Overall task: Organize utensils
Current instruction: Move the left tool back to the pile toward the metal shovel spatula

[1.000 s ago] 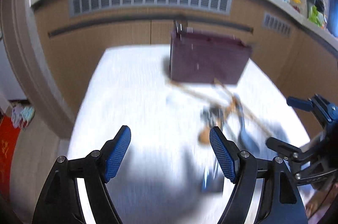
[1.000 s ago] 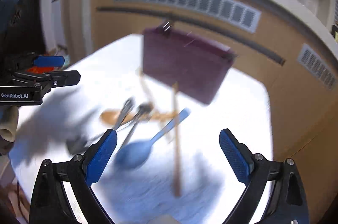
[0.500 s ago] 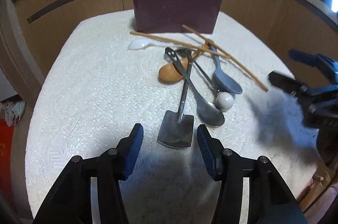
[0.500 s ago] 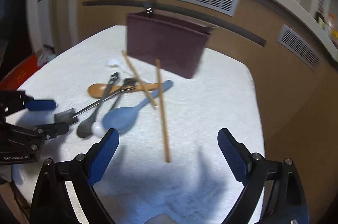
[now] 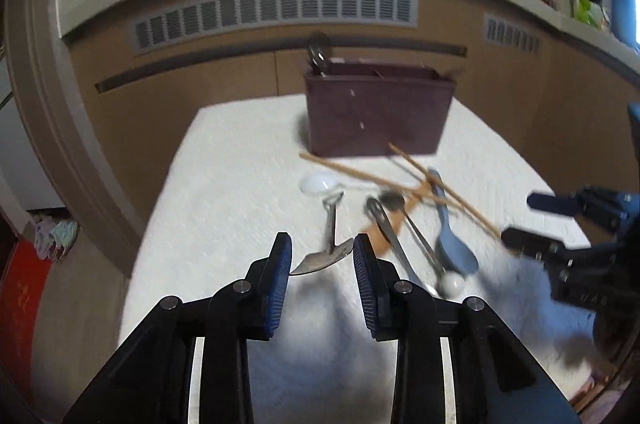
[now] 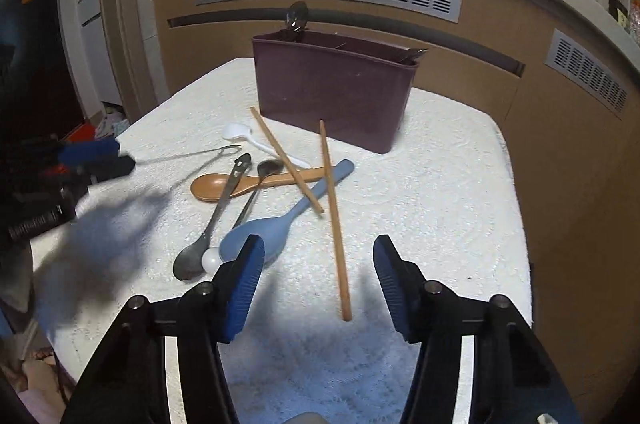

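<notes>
In the left wrist view my left gripper [image 5: 322,264] has the blade of a metal shovel-shaped spoon [image 5: 326,256] between its closing jaws. The pads press its edges, and the spoon hangs tilted above the cloth. The right wrist view shows its thin handle [image 6: 192,155] sticking out of the left gripper [image 6: 108,157]. My right gripper [image 6: 318,276] is closing, and the near end of a wooden chopstick [image 6: 336,236] lies untouched between its pads. A second chopstick [image 6: 286,159], a wooden spoon [image 6: 212,185], a blue spoon [image 6: 260,236], a white spoon [image 6: 236,131] and a metal spoon [image 6: 192,260] lie in a pile.
A maroon utensil holder [image 6: 332,99] stands at the far side of the white-clothed table [image 6: 440,203], with one metal utensil [image 6: 296,15] upright in its left end. Wooden cabinets with vents run behind the table. The table's edges drop off to the left and right.
The left jaws have narrowed onto the shovel spoon's blade, and the spoon has come up out of the pile. The right jaws have narrowed around the chopstick's near end.
</notes>
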`<state>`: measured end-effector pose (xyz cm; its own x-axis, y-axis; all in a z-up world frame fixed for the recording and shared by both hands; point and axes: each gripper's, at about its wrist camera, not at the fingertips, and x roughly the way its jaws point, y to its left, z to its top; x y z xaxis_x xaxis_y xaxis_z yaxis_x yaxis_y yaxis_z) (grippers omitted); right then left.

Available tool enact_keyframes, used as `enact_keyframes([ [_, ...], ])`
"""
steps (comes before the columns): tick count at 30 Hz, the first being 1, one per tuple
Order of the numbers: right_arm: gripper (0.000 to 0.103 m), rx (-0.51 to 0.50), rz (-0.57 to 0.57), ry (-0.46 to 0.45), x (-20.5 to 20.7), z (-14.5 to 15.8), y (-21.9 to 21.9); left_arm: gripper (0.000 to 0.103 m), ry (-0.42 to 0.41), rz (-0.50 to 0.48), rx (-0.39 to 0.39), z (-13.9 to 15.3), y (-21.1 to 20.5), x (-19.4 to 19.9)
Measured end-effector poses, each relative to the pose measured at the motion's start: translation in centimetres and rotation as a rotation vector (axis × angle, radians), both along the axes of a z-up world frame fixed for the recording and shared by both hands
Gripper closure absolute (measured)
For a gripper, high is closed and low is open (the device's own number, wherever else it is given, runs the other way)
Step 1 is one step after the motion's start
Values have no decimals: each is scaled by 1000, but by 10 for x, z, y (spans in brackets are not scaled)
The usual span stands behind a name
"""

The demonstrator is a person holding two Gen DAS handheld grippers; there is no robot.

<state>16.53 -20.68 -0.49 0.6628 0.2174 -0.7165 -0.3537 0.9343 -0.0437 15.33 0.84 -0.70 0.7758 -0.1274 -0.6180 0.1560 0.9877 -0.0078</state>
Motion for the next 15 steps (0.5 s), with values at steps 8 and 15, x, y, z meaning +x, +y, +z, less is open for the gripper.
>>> enact_keyframes([
  [8,71,92,109,149,34,-5,37,72,-44,39,-48,13,21,11],
  [15,72,35,109,195,66,-27,94,91,-60,47,-98,19,32,18],
])
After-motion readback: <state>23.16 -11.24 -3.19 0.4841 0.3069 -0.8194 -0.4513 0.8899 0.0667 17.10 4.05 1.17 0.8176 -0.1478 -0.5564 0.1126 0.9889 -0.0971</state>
